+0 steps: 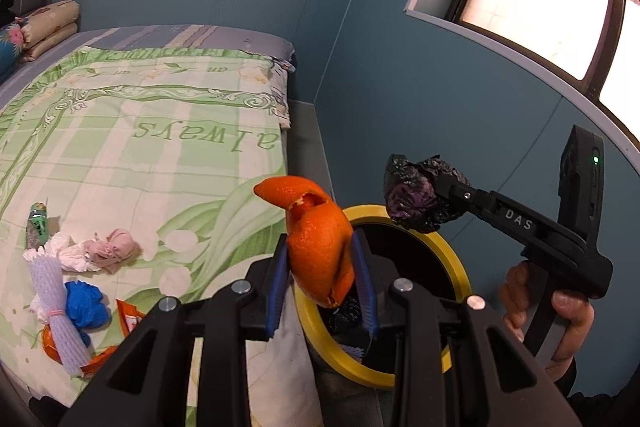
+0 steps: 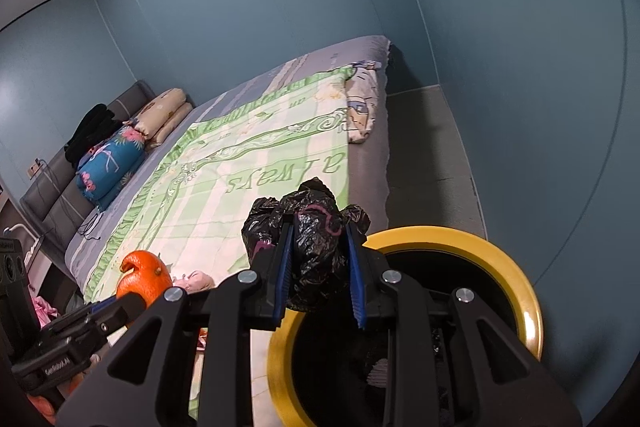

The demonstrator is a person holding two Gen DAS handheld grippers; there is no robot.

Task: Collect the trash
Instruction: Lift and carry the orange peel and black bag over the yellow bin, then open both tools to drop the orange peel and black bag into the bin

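The left tool (image 1: pixel 324 267) pinches a piece of orange peel (image 1: pixel 316 243) between its blue pads, holding it over the near rim of the yellow-rimmed trash bin (image 1: pixel 460 267) that stands on the floor beside the bed (image 1: pixel 160 131). The right tool (image 2: pixel 318 267) is pressed on a crumpled black plastic bag (image 2: pixel 308 227), held above the bin's rim on its far side; in the left wrist view this bag hangs just past the yellow ring, with the person's hand (image 1: pixel 560 319) wrapped around the handle below. Something dark already lies inside the bin, too dim to tell what. More trash lies on the green checked quilt near the bed's edge: a blue wad (image 1: pixel 86 303), a white foam net sleeve (image 1: pixel 60 311), a pinkish crumpled tissue (image 1: pixel 112 251), a small green wrapper (image 1: pixel 38 227) and orange scraps (image 1: pixel 52 345). Folded pillows (image 2: pixel 164 115) sit at the head of the bed.
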